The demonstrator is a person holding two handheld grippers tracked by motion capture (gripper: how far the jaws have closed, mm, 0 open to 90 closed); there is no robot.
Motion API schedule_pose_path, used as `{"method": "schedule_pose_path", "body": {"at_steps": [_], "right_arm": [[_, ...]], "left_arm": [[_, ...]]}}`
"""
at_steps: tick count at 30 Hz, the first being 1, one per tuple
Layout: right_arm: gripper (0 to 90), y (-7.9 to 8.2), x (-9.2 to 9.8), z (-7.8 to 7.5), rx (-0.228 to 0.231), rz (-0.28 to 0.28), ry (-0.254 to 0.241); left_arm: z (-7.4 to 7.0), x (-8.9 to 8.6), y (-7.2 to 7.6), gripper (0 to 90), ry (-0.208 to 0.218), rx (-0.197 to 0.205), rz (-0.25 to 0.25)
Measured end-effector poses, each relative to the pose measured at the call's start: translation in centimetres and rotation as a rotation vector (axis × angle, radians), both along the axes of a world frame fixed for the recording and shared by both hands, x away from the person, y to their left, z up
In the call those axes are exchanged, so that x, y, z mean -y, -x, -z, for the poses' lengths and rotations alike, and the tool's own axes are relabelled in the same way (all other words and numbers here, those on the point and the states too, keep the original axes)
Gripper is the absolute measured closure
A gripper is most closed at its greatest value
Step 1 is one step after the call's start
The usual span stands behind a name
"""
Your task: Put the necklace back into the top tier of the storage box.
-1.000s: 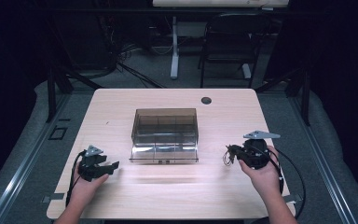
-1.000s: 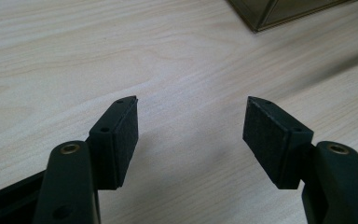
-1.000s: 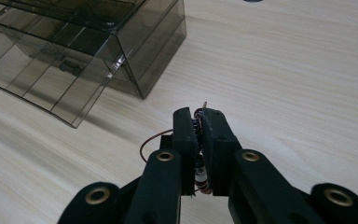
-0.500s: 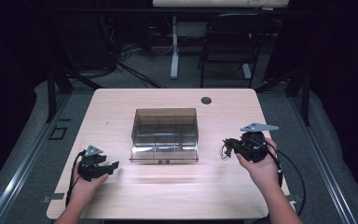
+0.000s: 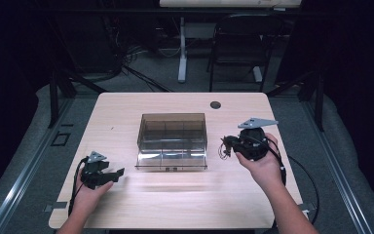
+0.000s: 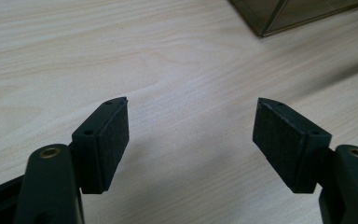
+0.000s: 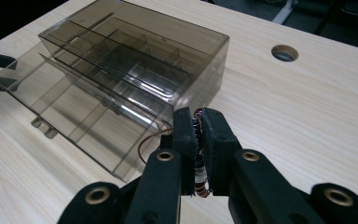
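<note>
A smoky see-through organiser box (image 5: 173, 127) stands mid-table with its divided drawer (image 5: 171, 160) pulled out toward me. To its right my right gripper (image 5: 225, 145) hovers above the table, shut on a small wired part (image 5: 222, 151). In the right gripper view the jaws (image 7: 199, 133) pinch that part (image 7: 199, 176), and thin red wires curl out beside them, just short of the box's near corner (image 7: 200, 93). My left gripper (image 5: 118, 174) rests low at the table's front left, open. Its pads (image 6: 105, 140) stand wide apart over bare wood with nothing between them.
The light wooden table (image 5: 175, 200) has a round cable hole (image 5: 215, 105) at the back right. A corner of the box (image 6: 279, 18) lies ahead in the left gripper view. Beyond the table are a chair (image 5: 243, 44) and dark floor.
My right gripper has risen and drifted toward the box's right side with the wired part still in it. The left gripper has stayed put.
</note>
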State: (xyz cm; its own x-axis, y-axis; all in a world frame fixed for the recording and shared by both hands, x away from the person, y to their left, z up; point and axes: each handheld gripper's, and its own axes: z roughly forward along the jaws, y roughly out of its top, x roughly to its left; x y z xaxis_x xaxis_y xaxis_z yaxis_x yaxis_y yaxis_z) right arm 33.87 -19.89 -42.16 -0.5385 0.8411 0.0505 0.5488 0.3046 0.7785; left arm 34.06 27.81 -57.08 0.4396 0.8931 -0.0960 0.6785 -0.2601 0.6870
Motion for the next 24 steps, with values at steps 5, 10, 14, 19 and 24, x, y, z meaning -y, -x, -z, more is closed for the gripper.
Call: {"method": "schedule_pose_path", "body": {"at_steps": [5,10,14,19,24], "right_arm": [[84.9,-0.4,-1.7,-0.9,0.016,-0.036,0.013],[84.9,-0.7,-3.0,-1.3,0.023,-0.068,0.021],[85.0,-1.0,-4.1,-1.5,0.024,-0.091,0.019],[84.9,-1.3,-5.4,-1.7,0.03,-0.117,0.014],[84.9,-1.5,-6.7,-1.8,0.034,-0.14,0.013]], "left_arm": [[0.0,0.0,0.0,26.7,0.0,-0.003,-0.005],[0.0,0.0,0.0,26.1,-0.001,-0.01,0.002],[-0.1,0.0,0.0,26.4,0.002,-0.011,0.009],[-0.1,0.0,0.0,26.9,0.002,-0.005,0.009],[-0.1,0.0,0.0,28.9,-0.003,-0.017,0.008]]}}
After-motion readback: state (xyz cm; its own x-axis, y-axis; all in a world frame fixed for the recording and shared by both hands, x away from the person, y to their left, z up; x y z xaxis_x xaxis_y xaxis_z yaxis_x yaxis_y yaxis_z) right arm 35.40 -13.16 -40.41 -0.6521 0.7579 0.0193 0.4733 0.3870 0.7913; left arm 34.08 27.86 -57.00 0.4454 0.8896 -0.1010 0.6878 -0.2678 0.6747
